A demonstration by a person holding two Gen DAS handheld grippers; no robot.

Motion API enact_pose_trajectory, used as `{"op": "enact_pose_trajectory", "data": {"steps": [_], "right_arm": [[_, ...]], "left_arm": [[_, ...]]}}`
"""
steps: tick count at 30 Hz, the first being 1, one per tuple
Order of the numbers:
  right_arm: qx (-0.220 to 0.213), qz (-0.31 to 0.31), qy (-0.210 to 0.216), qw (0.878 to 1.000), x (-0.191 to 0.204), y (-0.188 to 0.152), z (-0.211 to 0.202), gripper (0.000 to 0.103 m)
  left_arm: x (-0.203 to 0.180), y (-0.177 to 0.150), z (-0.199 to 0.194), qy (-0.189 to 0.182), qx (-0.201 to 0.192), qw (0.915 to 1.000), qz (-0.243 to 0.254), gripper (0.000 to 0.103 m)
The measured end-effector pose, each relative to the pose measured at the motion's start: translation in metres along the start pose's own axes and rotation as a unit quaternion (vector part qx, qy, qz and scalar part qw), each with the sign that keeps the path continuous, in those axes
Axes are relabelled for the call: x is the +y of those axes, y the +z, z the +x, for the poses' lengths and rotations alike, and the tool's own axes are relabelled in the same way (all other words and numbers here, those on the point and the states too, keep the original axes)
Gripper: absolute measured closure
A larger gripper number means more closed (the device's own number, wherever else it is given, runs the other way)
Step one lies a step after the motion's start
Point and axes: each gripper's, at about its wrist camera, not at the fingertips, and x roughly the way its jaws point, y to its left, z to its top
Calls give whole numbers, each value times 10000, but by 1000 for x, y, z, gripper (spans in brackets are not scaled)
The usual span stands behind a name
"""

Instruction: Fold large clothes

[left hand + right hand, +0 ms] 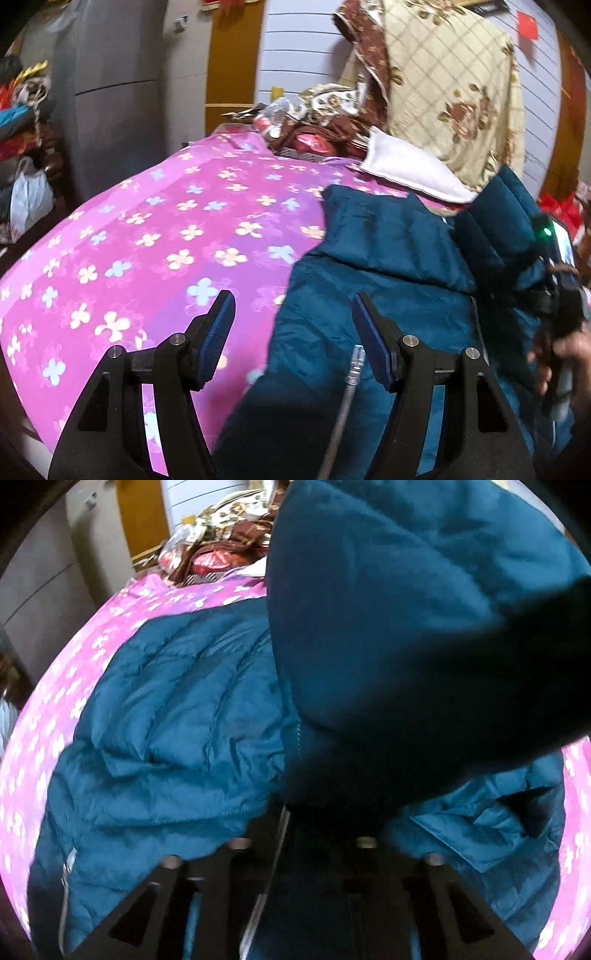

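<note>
1. Left wrist cam: looks forward and down along its own fingers (293, 339), over the pink flowered bedspread (147, 229) toward the far wall; mid-range.
2. Right wrist cam: pitched steeply down, very close; teal jacket (177, 716) fills most of the frame, blurred.
3. Overlap: jacket, bedspread, the clutter pile (310, 136) at the bed's far end.

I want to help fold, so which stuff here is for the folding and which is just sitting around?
For the folding:
- teal puffy jacket
- pink flowered sheet it lies on
- left gripper, jaws open and empty
- right gripper, tips buried in jacket folds

Just lying about:
- cream floral quilt
- white pillow
- white plastic bag
- grey cabinet
</note>
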Motion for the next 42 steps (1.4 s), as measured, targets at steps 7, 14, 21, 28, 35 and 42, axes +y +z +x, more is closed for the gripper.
{"op": "enact_pose_trajectory", "data": {"steps": [7, 14, 21, 28, 35, 42], "right_arm": [[-477, -156, -3, 9987, 1, -22, -57, 61], [-626, 153, 619, 9960, -13, -38, -103, 61], [-154, -197, 759, 9968, 40, -14, -62, 58], [150, -398, 1037, 9937, 114, 14, -17, 58], [344, -833, -223, 9957, 135, 11, 19, 83], [-122, -451, 104, 9989, 128, 35, -26, 88]], "left_arm": [[5, -9, 11, 226, 9, 9994, 269, 37], [18, -8, 18, 87, 266, 9996, -76, 37], [37, -6, 25, 125, 464, 9980, -406, 37], [54, -6, 34, 127, 642, 9956, -667, 37], [59, -4, 33, 60, 652, 9953, -710, 37], [67, -8, 34, -48, 704, 9938, -864, 37]]}}
